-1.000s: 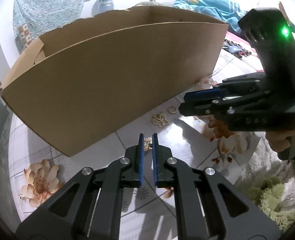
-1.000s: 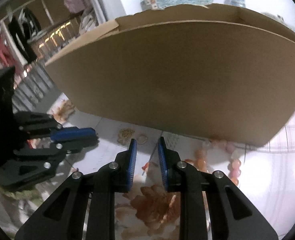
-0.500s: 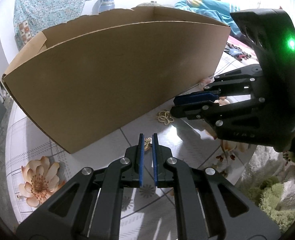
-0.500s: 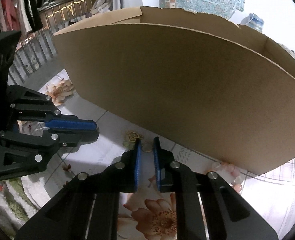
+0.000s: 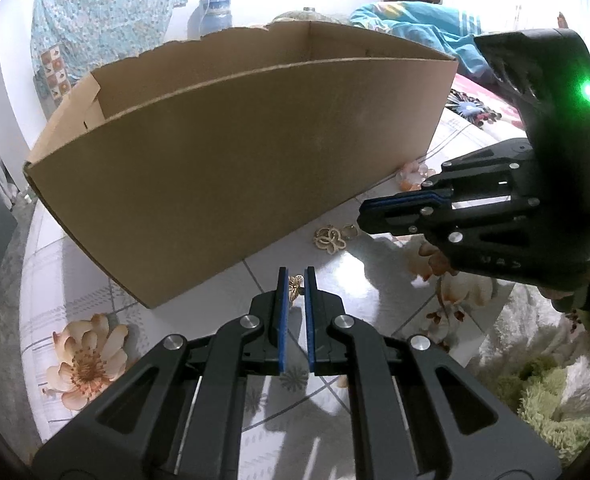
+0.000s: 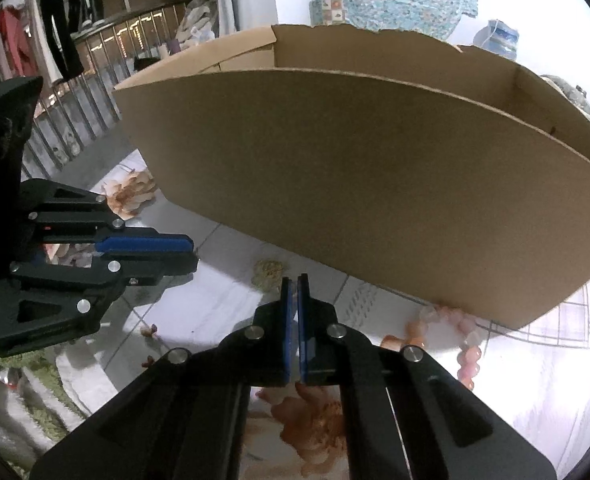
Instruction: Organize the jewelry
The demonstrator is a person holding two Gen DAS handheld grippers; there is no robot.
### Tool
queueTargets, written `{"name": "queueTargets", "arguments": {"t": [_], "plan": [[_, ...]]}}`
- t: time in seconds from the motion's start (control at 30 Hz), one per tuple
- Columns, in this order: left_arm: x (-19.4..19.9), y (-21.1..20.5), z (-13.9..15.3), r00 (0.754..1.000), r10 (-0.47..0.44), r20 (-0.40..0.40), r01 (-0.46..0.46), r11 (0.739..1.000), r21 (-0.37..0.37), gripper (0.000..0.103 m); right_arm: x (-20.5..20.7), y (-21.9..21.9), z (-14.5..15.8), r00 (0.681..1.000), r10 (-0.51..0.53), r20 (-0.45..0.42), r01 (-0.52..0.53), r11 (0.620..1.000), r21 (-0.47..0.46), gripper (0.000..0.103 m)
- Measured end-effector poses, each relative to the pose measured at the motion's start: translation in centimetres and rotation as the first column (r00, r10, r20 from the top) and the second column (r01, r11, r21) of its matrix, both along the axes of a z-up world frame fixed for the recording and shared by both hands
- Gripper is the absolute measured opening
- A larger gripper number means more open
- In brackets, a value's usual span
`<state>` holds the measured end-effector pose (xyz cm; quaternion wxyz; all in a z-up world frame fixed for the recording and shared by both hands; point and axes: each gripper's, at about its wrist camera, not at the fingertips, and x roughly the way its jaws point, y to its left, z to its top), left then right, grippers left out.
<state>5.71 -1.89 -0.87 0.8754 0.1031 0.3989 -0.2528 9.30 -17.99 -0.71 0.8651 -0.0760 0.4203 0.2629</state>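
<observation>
My left hand-held gripper (image 5: 293, 286) is clenched on a small gold butterfly earring (image 5: 295, 282); my right hand-held gripper (image 6: 293, 292) is clenched (on what, I cannot tell). Ahead lie gold charms (image 5: 329, 238) and the cardboard box (image 5: 235, 152). Light, fragile, slippery: pinch the body. No legible writing.

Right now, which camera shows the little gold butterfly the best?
The left wrist view. The gold butterfly earring sits pinched between the left gripper fingers, wings clear against the table. In the right wrist view that gripper appears side-on, and the butterfly is hidden.
</observation>
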Motion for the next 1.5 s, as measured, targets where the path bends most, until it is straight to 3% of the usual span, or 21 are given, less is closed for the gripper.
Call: {"name": "queueTargets", "arguments": {"t": [0.17, 0.37, 0.77, 0.83, 1.17, 1.33, 1.5], "plan": [[-0.9, -0.4, 0.4, 1.000, -0.004, 0.011, 0.004, 1.000, 0.010, 0.007, -0.7, -0.4, 0.2, 1.000, -0.009, 0.008, 0.009, 1.000, 0.002, 0.003], [-1.5, -0.4, 0.4, 1.000, -0.003, 0.014, 0.002, 1.000, 0.015, 0.007, -0.8, -0.3, 0.1, 1.000, 0.006, 0.013, -0.006, 1.000, -0.012, 0.021], [-0.7, -0.2, -0.1, 1.000, 0.011, -0.006, -0.011, 1.000, 0.007, 0.007, 0.9, 1.4, -0.9, 0.997, 0.075, 0.010, -0.074, 0.996, -0.058, 0.020], [-0.3, -0.2, -0.1, 1.000, 0.012, -0.008, -0.012, 1.000, 0.007, 0.007, 1.1, 1.3, -0.9, 0.997, 0.075, 0.004, -0.074, 0.996, -0.051, 0.013], [0.1, 0.1, 0.1, 1.000, 0.017, -0.005, -0.017, 1.000, 0.001, 0.007, 0.7, 0.4, -0.9, 0.999, 0.046, -0.017, -0.046, 0.999, -0.028, 0.012], [-0.3, -0.1, 0.8, 1.000, 0.016, 0.012, -0.016, 1.000, 0.002, 0.007, -0.3, -0.4, 0.1, 1.000, 0.028, -0.003, -0.028, 1.000, -0.008, 0.012], [-1.6, -0.1, 3.0, 0.999, 0.000, 0.052, 0.002, 1.000, -0.025, 0.007, -2.0, -1.9, 3.3, 0.998, 0.022, 0.056, -0.025, 0.998, 0.062, 0.012]]}}
